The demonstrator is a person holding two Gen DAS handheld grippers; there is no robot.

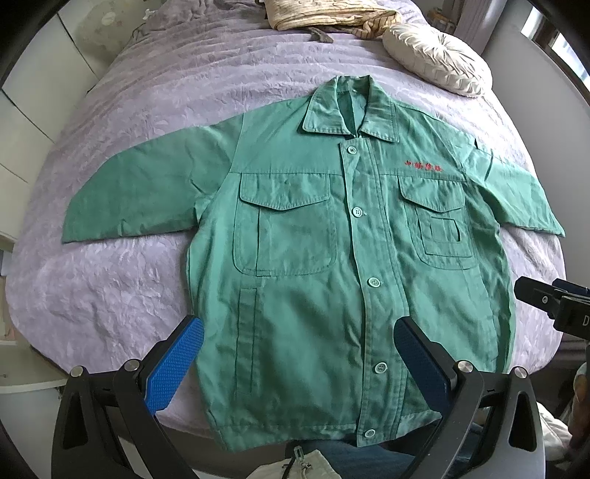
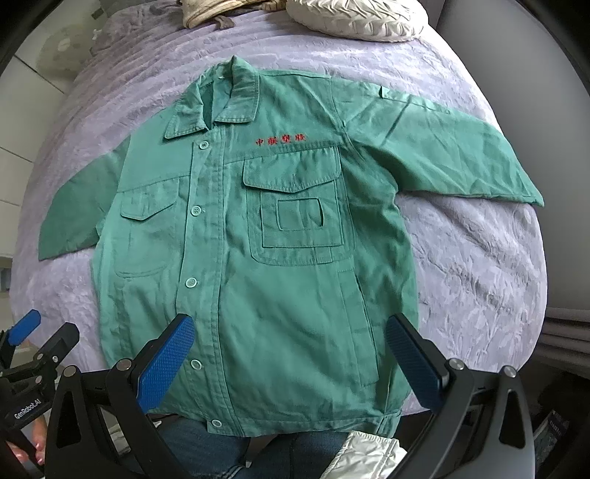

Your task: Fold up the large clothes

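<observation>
A green button-up work jacket (image 1: 302, 265) (image 2: 258, 258) lies flat and face up on the bed, collar away from me, both sleeves spread out sideways, hem at the near edge. It has two chest pockets and red embroidery on one side. My left gripper (image 1: 298, 364) hovers open over the jacket's lower left part, blue pads wide apart, holding nothing. My right gripper (image 2: 289, 357) hovers open over the lower right part, also holding nothing. The right gripper (image 1: 553, 306) shows at the edge of the left wrist view, and the left gripper (image 2: 33, 350) shows in the right wrist view.
The bed wears a lilac textured cover (image 1: 129, 154) (image 2: 479, 258). A round pleated cushion (image 1: 438, 59) (image 2: 357, 18) and a crumpled beige cloth (image 1: 332, 14) lie at the far end. A person's jeans (image 2: 221, 449) show below the hem. White cupboard doors (image 1: 33, 92) stand to the left.
</observation>
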